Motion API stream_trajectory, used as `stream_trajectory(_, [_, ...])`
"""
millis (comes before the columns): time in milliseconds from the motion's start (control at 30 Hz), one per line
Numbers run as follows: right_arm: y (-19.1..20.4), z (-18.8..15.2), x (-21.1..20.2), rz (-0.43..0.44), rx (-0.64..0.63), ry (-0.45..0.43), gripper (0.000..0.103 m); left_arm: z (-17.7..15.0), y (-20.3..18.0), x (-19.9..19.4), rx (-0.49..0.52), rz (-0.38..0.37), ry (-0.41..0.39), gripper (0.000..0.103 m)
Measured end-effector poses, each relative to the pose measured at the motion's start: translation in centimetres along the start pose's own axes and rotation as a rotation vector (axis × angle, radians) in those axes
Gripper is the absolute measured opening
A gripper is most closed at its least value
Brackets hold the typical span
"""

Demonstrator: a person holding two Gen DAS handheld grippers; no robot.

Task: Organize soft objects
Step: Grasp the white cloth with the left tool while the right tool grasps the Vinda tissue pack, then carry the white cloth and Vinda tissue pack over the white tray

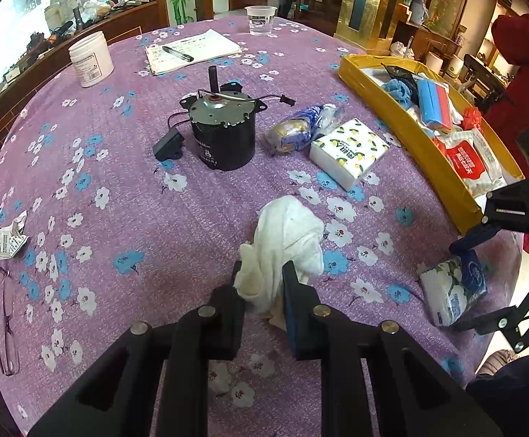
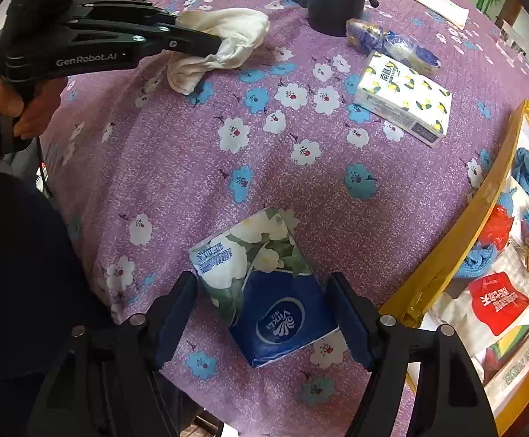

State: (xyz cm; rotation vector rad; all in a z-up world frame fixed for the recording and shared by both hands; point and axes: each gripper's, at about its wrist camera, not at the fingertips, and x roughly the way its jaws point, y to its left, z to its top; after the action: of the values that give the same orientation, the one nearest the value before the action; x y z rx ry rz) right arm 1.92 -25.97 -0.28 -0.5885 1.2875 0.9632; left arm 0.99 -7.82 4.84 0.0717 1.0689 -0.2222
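Observation:
A crumpled white cloth [image 1: 290,233] lies on the purple flowered tablecloth. My left gripper [image 1: 262,267] is shut on its near end; the right wrist view shows the same gripper [image 2: 217,42] pinching the cloth [image 2: 228,29]. My right gripper [image 2: 261,278] points down over a blue and white flowered tissue pack [image 2: 264,284]. Its jaws straddle the pack, pads close to both sides, and the pack looks unsqueezed and flat on the table. A yellow tray [image 1: 392,109] at the right holds several soft packs and a blue cloth.
A lemon-print tissue pack [image 1: 350,151] and a blue-wrapped bundle [image 1: 301,127] lie beside a black motor [image 1: 222,134]. Farther back stand a white jar [image 1: 91,60], a notebook [image 1: 191,49] with a pen, and a plastic cup [image 1: 261,20]. Glasses [image 1: 6,309] lie at the left edge.

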Motion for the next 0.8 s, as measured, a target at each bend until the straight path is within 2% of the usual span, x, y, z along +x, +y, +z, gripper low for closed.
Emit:
stream_trajectory(133, [-0.2,-0.7,-0.6,-0.014,0.079,-0.043,0.057,0.1,0.0,-0.3,-0.014,-0.002,-0.008,0.018])
stream_trajectory(367, [-0.9,-1.3,-4.6,0.045,0.333,-0.264,0.057,0.5,0.2,-1.4,-0.045,-0.008,-0.029,0.018])
stream_trajectory(533, [-0.8,-1.1,-6.3,0.098,0.446,-0.369,0.057,0.9,0.6,-2.2,-0.068,-0.025,-0.039,0.018])
stream_trajectory(800, [-0.3,-1.6,-7.2,0.108,0.485,-0.404,0.057,0.9,2.8,-3.2,-0.144,-0.018,-0.057,0.018])
